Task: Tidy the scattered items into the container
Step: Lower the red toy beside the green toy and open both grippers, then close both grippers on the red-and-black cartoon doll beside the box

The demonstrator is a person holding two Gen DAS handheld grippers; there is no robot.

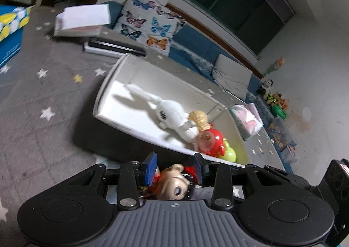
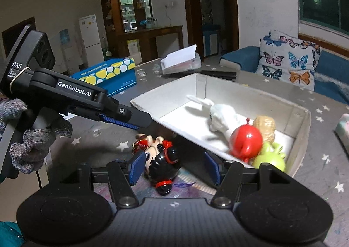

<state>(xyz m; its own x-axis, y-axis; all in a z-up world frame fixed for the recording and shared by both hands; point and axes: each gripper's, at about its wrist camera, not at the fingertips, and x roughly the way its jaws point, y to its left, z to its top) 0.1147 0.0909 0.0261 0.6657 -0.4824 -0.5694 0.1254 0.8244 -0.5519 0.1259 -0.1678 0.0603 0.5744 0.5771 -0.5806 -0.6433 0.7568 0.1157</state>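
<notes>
A white box [image 1: 102, 94] [image 2: 144, 103] stands on the grey star-patterned table. In it lie a white plush rabbit [image 1: 172, 116] [image 2: 222, 116], a red round toy [image 1: 209, 140] [image 2: 246, 142], a tan toy [image 1: 199, 118] [image 2: 266, 126] and a green toy [image 1: 230, 154] [image 2: 270, 156]. A mouse doll [image 1: 174, 183] [image 2: 161, 159] with black ears and red bows lies on the table beside the box's near wall. My left gripper [image 1: 175, 167] [image 2: 130, 121] is open with the doll between its pads. My right gripper [image 2: 174, 167] is open, the doll between its fingers.
A blue tissue box [image 2: 109, 74] [image 1: 11, 29], an open white case [image 2: 181, 59] [image 1: 80, 22] and a dark flat item [image 1: 115, 47] lie farther back. A butterfly cushion [image 2: 288, 59] sits on a blue sofa. A pastel packet [image 1: 246, 120] lies right of the box.
</notes>
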